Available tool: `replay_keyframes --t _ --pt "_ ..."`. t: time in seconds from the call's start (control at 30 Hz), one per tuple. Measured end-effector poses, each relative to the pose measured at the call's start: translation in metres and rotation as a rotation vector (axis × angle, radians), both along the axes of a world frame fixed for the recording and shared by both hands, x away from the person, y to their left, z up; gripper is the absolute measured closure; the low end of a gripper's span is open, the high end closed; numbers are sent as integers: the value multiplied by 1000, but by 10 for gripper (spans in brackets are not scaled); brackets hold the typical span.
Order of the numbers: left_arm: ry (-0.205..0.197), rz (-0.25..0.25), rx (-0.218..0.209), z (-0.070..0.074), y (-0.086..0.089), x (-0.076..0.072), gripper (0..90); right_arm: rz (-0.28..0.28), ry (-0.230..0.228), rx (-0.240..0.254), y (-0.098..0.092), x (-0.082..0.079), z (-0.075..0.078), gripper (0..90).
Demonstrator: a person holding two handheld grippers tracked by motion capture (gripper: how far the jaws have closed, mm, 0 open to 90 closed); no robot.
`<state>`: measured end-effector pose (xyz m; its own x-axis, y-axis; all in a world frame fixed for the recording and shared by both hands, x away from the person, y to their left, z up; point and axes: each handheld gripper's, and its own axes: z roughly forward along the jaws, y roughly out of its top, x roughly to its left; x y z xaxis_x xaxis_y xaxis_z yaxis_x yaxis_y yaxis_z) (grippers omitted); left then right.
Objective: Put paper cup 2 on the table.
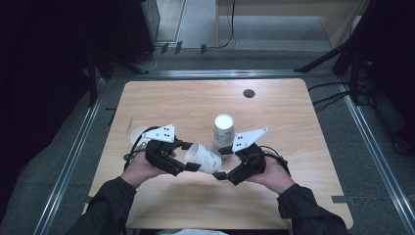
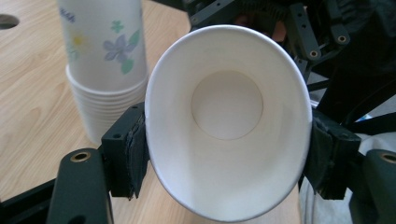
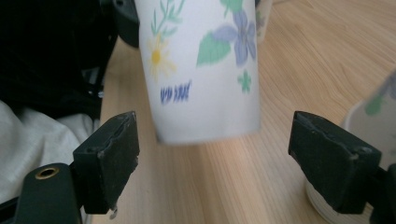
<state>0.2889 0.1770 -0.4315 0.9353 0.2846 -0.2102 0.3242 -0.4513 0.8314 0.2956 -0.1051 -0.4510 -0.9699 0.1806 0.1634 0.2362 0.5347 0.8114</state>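
Observation:
A white paper cup with a flower print lies on its side above the wooden table. My left gripper is shut on it near the rim. In the left gripper view the cup's mouth faces the camera, squeezed oval between the pads. My right gripper is open at the cup's base. In the right gripper view the cup's bottom end sits just ahead of the gap between the wide-apart pads, touching neither. A stack of the same cups stands upside down just behind.
Another white cup sits on the table behind the left hand. A dark round grommet is set in the tabletop at the far right. The cup stack stands close to the left gripper. Metal rails frame the table.

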Motion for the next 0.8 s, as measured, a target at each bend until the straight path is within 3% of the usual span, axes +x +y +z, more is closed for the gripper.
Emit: replay_keyframes --t 0.23,0.47,0.8 --pt "-9 37 68 0 8 4 269 -82 -59 -42 -3 -3 -5 168" --pt "0 78 127 -1 19 6 266 -74 -87 -87 -9 -4 -7 189" --pt "20 142 215 -6 35 2 263 -70 -147 -89 -27 -5 -1 199"
